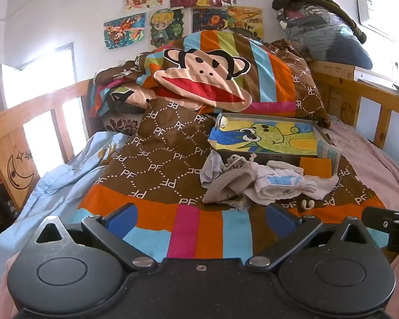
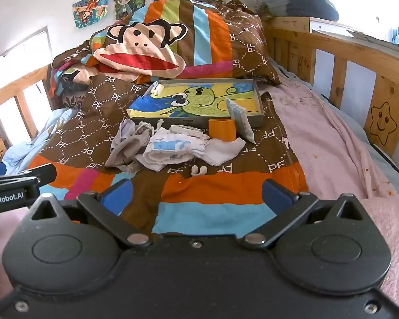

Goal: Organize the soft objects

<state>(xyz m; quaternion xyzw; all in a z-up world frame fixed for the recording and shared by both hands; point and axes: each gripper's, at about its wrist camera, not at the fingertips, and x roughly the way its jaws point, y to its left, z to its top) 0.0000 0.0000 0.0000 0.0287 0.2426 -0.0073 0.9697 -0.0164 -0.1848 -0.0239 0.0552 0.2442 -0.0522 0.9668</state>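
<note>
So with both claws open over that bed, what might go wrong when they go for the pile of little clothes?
1. The grey cloth and the white socks lie tangled, so one pinch may drag several pieces.
2. A small white hook sits right before the pile; it could get swept off the striped quilt.
3. The orange cup and a leaning white packet stand beside the socks, against the grey tray; a tug could topple them.
</note>
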